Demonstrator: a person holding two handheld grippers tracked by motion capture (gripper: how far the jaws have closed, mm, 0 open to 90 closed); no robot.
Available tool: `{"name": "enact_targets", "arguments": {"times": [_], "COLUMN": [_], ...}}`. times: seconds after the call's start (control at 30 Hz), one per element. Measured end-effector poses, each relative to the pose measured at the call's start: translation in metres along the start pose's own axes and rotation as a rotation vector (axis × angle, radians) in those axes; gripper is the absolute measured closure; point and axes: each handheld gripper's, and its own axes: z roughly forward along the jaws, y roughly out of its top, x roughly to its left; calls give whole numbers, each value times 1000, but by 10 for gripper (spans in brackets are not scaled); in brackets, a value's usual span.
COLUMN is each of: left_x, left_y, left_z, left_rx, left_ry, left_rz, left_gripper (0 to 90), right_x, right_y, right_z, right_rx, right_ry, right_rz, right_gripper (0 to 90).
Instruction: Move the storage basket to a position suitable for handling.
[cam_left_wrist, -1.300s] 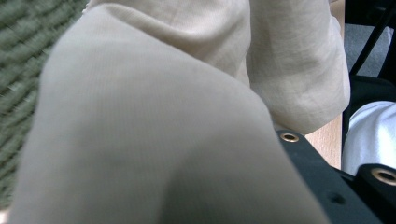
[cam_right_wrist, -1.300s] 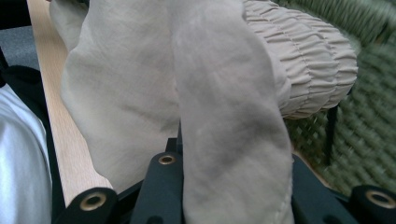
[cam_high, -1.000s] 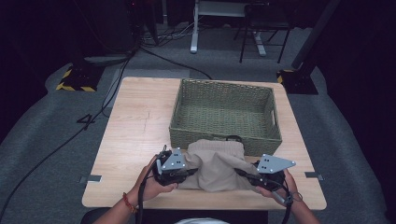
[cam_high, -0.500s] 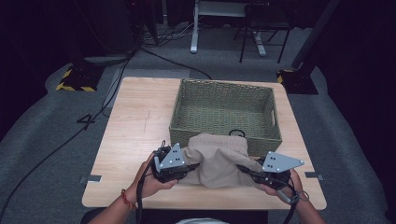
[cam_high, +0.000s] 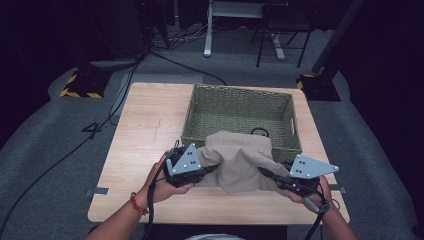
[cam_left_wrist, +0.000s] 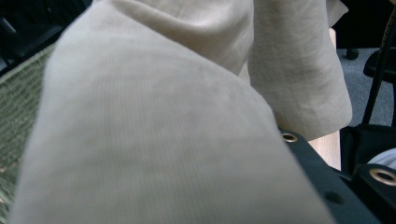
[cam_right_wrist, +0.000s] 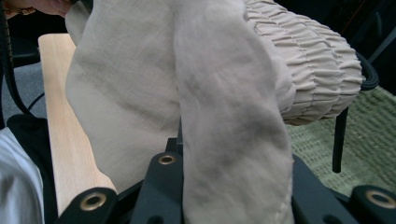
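A folded beige garment (cam_high: 240, 161) with a gathered elastic waistband (cam_right_wrist: 308, 70) and a black drawstring (cam_high: 260, 132) hangs lifted over the table's front, its far edge above the near rim of the woven basket (cam_high: 240, 95). My left gripper (cam_high: 212, 169) is shut on the garment's left side and my right gripper (cam_high: 267, 175) on its right side. In the left gripper view the cloth (cam_left_wrist: 140, 121) covers most of the jaws. In the right gripper view the cloth (cam_right_wrist: 224, 116) drapes over and between the black jaws.
The light wooden table (cam_high: 145, 130) has bare room left of the basket. The basket's woven floor (cam_right_wrist: 369, 140) lies just beyond the garment. Around the table are grey carpet, cables (cam_high: 65, 155), dark stands and a chair base.
Both grippers have risen together with the garment, lifting it off the table. Its far edge now reaches the basket's near rim.
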Motion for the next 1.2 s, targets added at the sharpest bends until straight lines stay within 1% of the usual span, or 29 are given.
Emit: {"name": "enact_targets", "arguments": {"times": [0.1, 0.13, 0.2, 0.23, 0.27, 0.3, 0.33, 0.4, 0.47, 0.63, 0.67, 0.7, 0.73, 0.77, 0.8, 0.83, 0.87, 0.93, 0.97, 1.0, 1.03, 1.07, 1.1, 1.13, 1.2], "left_x": [2, 3, 7, 7, 10, 10, 12, 13, 17, 23, 26, 26, 30, 30, 34, 34, 39, 42, 47, 47, 52, 52, 55, 62, 68], "left_y": [4, 7, 13, 13, 17, 17, 21, 23, 29, 35, 38, 38, 40, 40, 42, 42, 43, 44, 45, 45, 46, 46, 46, 46, 46], "left_z": [-1, 0, 0, 0, 0, 0, -1, -1, -1, -1, 0, 0, 2, 2, 4, 4, 7, 9, 12, 12, 16, 16, 18, 22, 25], "left_rx": [-8, -13, -29, -29, -36, -36, -40, -44, -52, -61, -58, -58, -57, -57, -55, -55, -57, -52, -50, -50, -44, -44, -42, -34, -29], "left_ry": [7, 6, 10, 10, 13, 13, 15, 18, 21, 29, 36, 36, 43, 43, 49, 49, 44, 48, 50, 50, 53, 53, 52, 51, 55], "left_rz": [6, 6, 6, 6, 9, 9, 12, 16, 19, 27, 31, 31, 32, 32, 32, 32, 24, 26, 19, 19, 18, 18, 13, 4, -5], "left_gripper": [721, 721, 721, 721, 721, 722, 721, 721, 721, 721, 721, 721, 721, 721, 721, 721, 721, 721, 721, 721, 721, 721, 721, 720, 720], "right_x": [-2, -5, -8, -8, -11, -11, -15, -16, -20, -27, -31, -31, -35, -35, -41, -41, -47, -49, -54, -57, -60, -60, -63, -70, -75], "right_y": [4, 8, 11, 11, 14, 14, 16, 18, 24, 31, 33, 33, 35, 35, 36, 36, 38, 38, 39, 40, 40, 40, 40, 40, 40], "right_z": [-2, -5, -6, -6, -7, -7, -8, -9, -11, -12, -11, -11, -10, -10, -7, -7, -4, -3, 0, 2, 4, 4, 6, 11, 15], "right_rx": [-7, -14, -21, -21, -28, -28, -33, -34, -38, -39, -36, -36, -33, -33, -30, -30, -24, -21, -14, -10, -3, -3, 0, 12, 19], "right_ry": [-5, -15, -20, -20, -26, -26, -29, -31, -43, -54, -61, -61, -66, -66, -72, -72, -81, -84, -92, -95, -97, -97, -97, -100, -101], "right_rz": [-5, -13, -16, -16, -21, -21, -18, -19, -34, -37, -39, -39, -41, -41, -39, -39, -37, -35, -37, -33, -31, -31, -28, -22, -17], "right_gripper": [747, 746, 747, 747, 747, 747, 747, 747, 746, 746, 746, 746, 746, 746, 746, 746, 746, 746, 746, 746, 746, 746, 746, 745, 745]}}
